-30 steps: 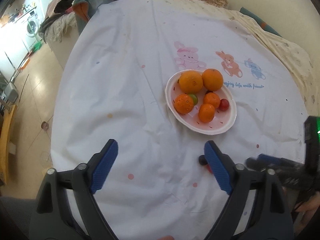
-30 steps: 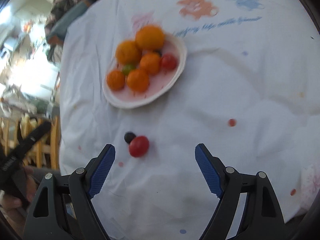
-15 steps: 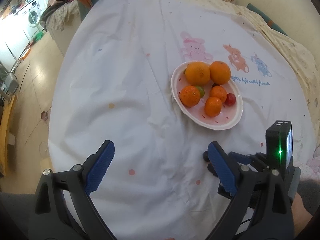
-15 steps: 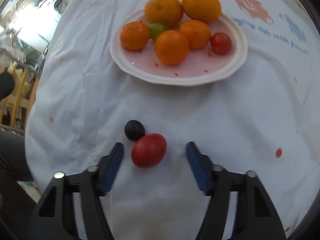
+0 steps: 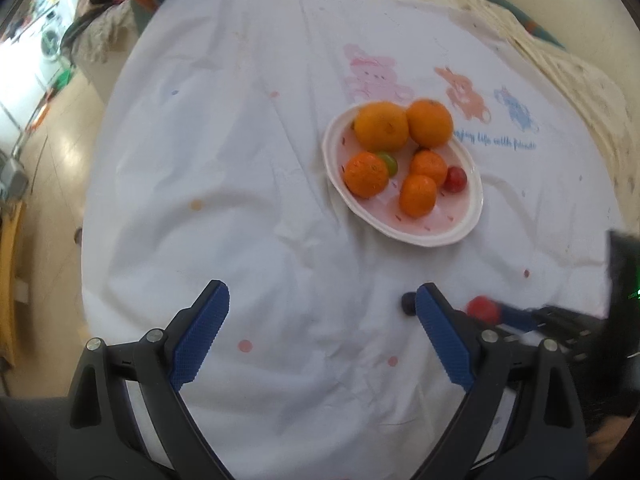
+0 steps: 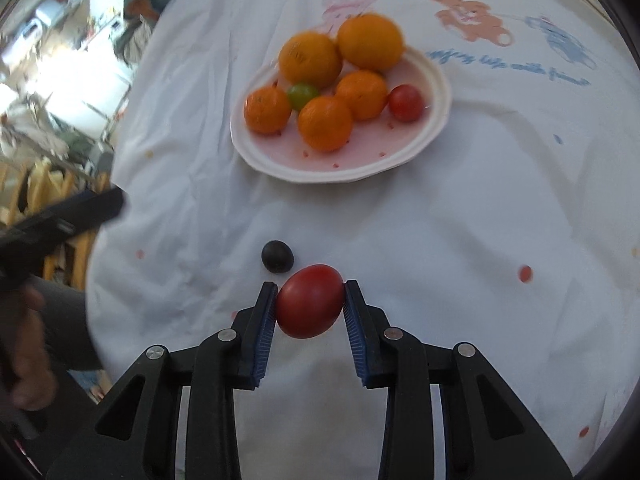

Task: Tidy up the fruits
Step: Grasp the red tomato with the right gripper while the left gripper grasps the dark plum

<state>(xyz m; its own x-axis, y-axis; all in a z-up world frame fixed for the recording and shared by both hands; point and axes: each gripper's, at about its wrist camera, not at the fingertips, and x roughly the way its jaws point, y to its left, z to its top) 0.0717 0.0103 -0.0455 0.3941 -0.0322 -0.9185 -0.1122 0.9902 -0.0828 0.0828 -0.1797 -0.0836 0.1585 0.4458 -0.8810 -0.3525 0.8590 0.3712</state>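
On the white cloth [image 6: 500,208] sits a plate [image 6: 438,120] already heaped with oranges and small fruit. Near it, the right gripper [image 6: 310,306] is closing, its pads touching both sides of a red tomato [image 6: 310,302]. A dark berry [image 6: 277,256] lies just beside. The left gripper [image 5: 320,340] hangs wide open, empty. Next, I'd guess: lift gently, carry to the plate.

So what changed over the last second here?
The right gripper moved in on the red tomato and its jaws are closing, pads now on both its sides. The left gripper stayed open and empty. The dark fruit and plate stayed put.
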